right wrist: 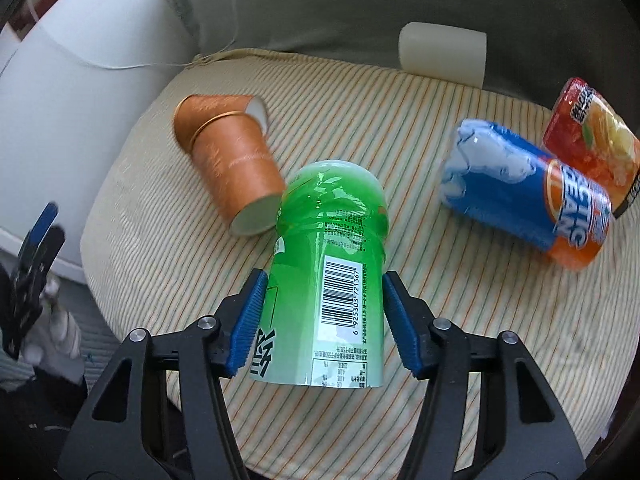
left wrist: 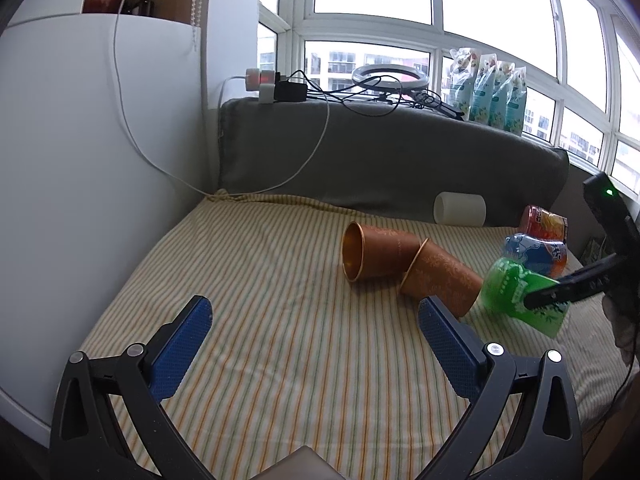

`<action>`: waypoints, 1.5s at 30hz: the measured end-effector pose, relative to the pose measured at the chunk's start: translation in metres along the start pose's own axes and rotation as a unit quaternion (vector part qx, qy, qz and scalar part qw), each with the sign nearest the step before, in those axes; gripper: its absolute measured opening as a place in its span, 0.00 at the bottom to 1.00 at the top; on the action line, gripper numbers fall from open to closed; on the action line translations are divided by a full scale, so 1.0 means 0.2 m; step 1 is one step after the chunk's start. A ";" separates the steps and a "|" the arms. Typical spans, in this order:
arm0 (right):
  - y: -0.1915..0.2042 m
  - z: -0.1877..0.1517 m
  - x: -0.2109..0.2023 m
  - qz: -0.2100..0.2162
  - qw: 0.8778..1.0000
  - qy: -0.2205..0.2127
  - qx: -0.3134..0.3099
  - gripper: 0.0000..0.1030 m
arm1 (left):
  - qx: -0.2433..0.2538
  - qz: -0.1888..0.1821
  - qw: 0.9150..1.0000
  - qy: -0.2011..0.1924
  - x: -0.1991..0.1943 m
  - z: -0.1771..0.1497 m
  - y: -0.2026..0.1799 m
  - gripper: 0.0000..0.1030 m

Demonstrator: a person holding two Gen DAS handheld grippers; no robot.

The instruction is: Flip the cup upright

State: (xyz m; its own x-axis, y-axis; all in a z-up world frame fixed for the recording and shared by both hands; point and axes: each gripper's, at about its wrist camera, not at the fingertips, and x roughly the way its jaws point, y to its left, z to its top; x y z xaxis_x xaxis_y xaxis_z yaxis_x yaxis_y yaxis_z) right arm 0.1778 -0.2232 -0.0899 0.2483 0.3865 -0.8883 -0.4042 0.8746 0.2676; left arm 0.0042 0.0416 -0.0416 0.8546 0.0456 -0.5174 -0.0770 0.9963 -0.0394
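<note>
- Progress: early. Right gripper (right wrist: 322,320) clamps green cup (right wrist: 328,264) at frame centre, tilted over the striped cushion (right wrist: 400,400), not yet upright.
- Left gripper (left wrist: 314,344) open, empty.
- Remaining on their sides: two copper cups (right wrist: 228,152), blue cup (right wrist: 524,196), red cup (right wrist: 592,136), white cup (right wrist: 444,52).

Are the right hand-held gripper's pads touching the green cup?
Touching. The right wrist view shows both blue pads of the right hand-held gripper pressed against the green cup's sides, no gap showing.

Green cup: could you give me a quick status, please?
Right gripper shut on green cup, lying tilted. Left gripper open, empty. Copper cups close beside.
</note>
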 end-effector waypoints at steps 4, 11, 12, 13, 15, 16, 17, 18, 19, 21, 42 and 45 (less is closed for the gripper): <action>0.06 -0.05 -0.02 0.009 1.000 -0.004 -0.025 0.59 | 0.004 0.004 1.000 -0.003 -0.01 0.00 -0.01 0.99; 0.20 -0.14 -0.02 0.030 0.996 0.004 -0.081 0.59 | 0.010 0.006 1.000 -0.002 -0.02 -0.01 -0.04 0.99; 0.22 -0.14 -0.02 0.031 0.995 0.007 -0.091 0.59 | 0.011 0.006 1.000 -0.002 -0.02 -0.01 -0.04 0.99; 0.24 -0.13 0.00 0.032 0.994 0.010 -0.101 0.59 | 0.012 0.006 1.000 -0.002 -0.02 -0.01 -0.05 0.99; 0.28 -0.14 0.02 0.038 0.992 0.014 -0.119 0.59 | 0.014 0.005 1.000 -0.003 -0.02 -0.01 -0.05 0.99; 0.31 -0.14 0.03 0.037 0.990 0.016 -0.133 0.59 | 0.014 0.006 1.000 -0.003 -0.02 -0.01 -0.06 0.99; 0.33 -0.15 0.03 0.038 0.989 0.016 -0.145 0.59 | 0.016 0.005 1.000 -0.003 -0.03 -0.01 -0.06 0.99; 0.36 -0.15 0.04 0.039 0.986 0.017 -0.159 0.59 | 0.017 0.005 1.000 -0.002 -0.03 -0.01 -0.06 0.99; 0.40 -0.14 0.06 0.041 0.983 0.017 -0.176 0.59 | 0.017 0.006 1.000 -0.002 -0.03 -0.01 -0.06 0.99; 0.44 -0.14 0.06 0.045 0.978 0.018 -0.204 0.59 | 0.020 0.009 1.000 -0.002 -0.03 -0.01 -0.06 0.99; 0.49 -0.05 0.08 0.014 0.955 0.005 -0.296 0.74 | 0.102 -0.075 0.990 0.058 0.05 -0.01 -0.14 0.99; 0.48 -0.06 0.03 0.020 0.957 -0.008 -0.288 0.74 | 0.118 -0.107 0.984 0.079 0.07 0.00 -0.16 0.99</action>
State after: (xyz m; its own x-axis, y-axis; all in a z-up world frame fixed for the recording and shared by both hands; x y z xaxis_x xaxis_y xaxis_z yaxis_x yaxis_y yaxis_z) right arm 0.1300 -0.1409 -0.0738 0.2344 0.4238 -0.8749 -0.8305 0.5551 0.0464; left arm 0.0184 0.0100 -0.0472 0.7458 -0.1610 -0.6464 0.2341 0.9718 0.0280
